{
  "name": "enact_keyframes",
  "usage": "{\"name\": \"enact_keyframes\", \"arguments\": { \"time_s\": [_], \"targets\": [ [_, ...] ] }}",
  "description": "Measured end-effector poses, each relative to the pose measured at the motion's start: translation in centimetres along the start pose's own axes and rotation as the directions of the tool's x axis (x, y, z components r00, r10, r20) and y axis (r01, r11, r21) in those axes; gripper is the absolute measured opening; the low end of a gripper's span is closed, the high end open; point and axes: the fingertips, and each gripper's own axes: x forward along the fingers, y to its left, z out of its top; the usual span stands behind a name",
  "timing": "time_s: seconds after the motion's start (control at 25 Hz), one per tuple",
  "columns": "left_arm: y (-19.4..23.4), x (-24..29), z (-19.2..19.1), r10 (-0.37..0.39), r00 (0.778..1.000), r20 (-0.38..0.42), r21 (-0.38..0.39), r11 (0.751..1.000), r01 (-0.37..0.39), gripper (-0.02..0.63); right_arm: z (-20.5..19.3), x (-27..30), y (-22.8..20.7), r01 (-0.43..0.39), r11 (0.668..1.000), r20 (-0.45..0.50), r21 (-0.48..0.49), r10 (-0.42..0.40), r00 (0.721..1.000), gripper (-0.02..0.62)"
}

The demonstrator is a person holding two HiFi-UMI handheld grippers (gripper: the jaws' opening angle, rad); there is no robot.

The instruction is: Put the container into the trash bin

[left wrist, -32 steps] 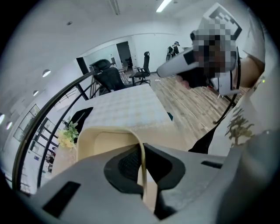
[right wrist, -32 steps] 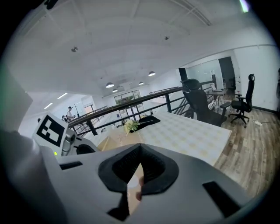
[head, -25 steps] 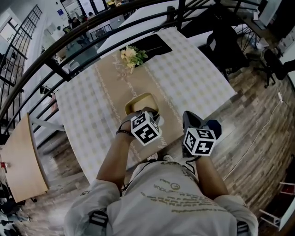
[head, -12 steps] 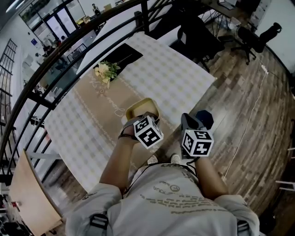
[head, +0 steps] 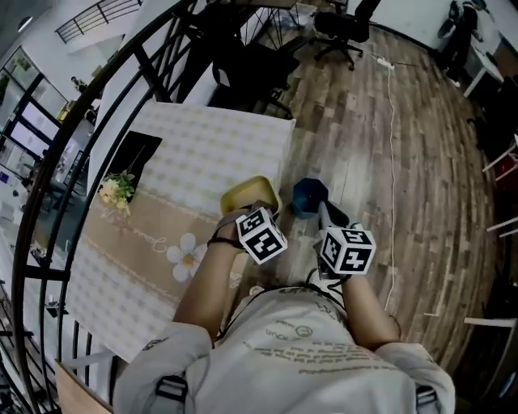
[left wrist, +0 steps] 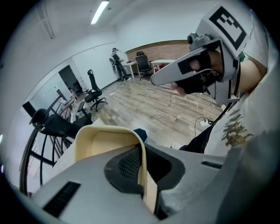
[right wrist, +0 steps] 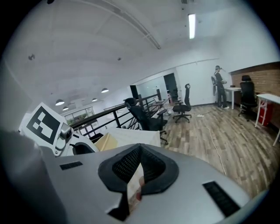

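Observation:
In the head view my left gripper [head: 257,207] is shut on the rim of a pale yellow container [head: 247,194], carried over the table's edge. The left gripper view shows the rim pinched between the pads, with the container [left wrist: 105,142] open just beyond my left gripper [left wrist: 146,175]. My right gripper [head: 322,213] hangs over the wooden floor. In its own view my right gripper [right wrist: 133,181] is shut on a thin white slip with red print [right wrist: 135,186]. A dark blue bin [head: 309,196] stands on the floor between and ahead of both grippers.
A table with a checked cloth [head: 202,154] and a bunch of flowers [head: 117,187] lies to the left. A black railing [head: 121,89] curves behind it. Office chairs [head: 340,20] and a floor cable [head: 394,145] are farther off. A person [right wrist: 218,85] stands far away.
The view has swung to the right, so the table has slid left. Both grippers have moved from over the table toward the floor, and the blue bin now lies ahead of them. Both grips are unchanged.

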Motion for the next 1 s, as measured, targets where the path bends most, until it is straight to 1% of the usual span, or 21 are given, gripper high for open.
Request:
{"name": "enact_keyframes", "arguments": {
  "time_s": [0.08, 0.2, 0.32, 0.4, 0.64, 0.84, 0.92, 1.0],
  "targets": [
    [-1.0, 0.9, 2.5, -0.030, 0.999, 0.011, 0.047, 0.998, 0.030, 0.011, 0.4, -1.3, -2.6, 0.044, 0.999, 0.018, 0.024, -0.044, 0.999, 0.002],
    [-2.3, 2.3, 5.5, -0.053, 0.998, 0.013, 0.098, 0.994, 0.052, 0.011, 0.5, -2.6, -5.9, 0.081, 0.995, 0.026, 0.050, -0.083, 0.996, 0.002],
    [-3.5, 3.8, 8.2, -0.073, 0.997, 0.022, 0.119, 0.990, 0.070, 0.011, 0.5, -3.2, -9.0, 0.098, 0.993, 0.025, 0.070, -0.100, 0.995, 0.002],
    [-3.9, 4.7, 9.2, -0.077, 0.997, 0.009, 0.128, 0.989, 0.076, 0.011, 0.8, -3.1, -10.5, 0.102, 0.992, 0.027, 0.079, -0.104, 0.994, 0.002],
    [-4.9, 7.6, 11.5, -0.079, 0.995, -0.059, 0.153, 0.984, 0.087, 0.011, 1.4, -2.6, -14.7, 0.079, 0.993, 0.017, 0.093, -0.081, 0.997, 0.002],
    [-5.6, 10.3, 14.4, -0.093, 0.992, -0.084, 0.140, 0.985, 0.104, 0.011, 1.7, -2.1, -18.3, 0.047, 0.994, -0.007, 0.103, -0.046, 0.999, 0.002],
    [-5.3, 11.6, 15.2, -0.073, 0.994, -0.087, 0.145, 0.986, 0.085, 0.011, 1.9, -1.5, -19.4, 0.029, 0.995, -0.019, 0.100, -0.027, 0.999, 0.002],
    [-4.6, 13.1, 15.5, -0.021, 0.995, -0.100, 0.171, 0.985, 0.038, 0.011, 1.8, -0.6, -20.3, 0.011, 0.996, -0.035, 0.091, -0.007, 0.999, 0.002]
  ]
}}
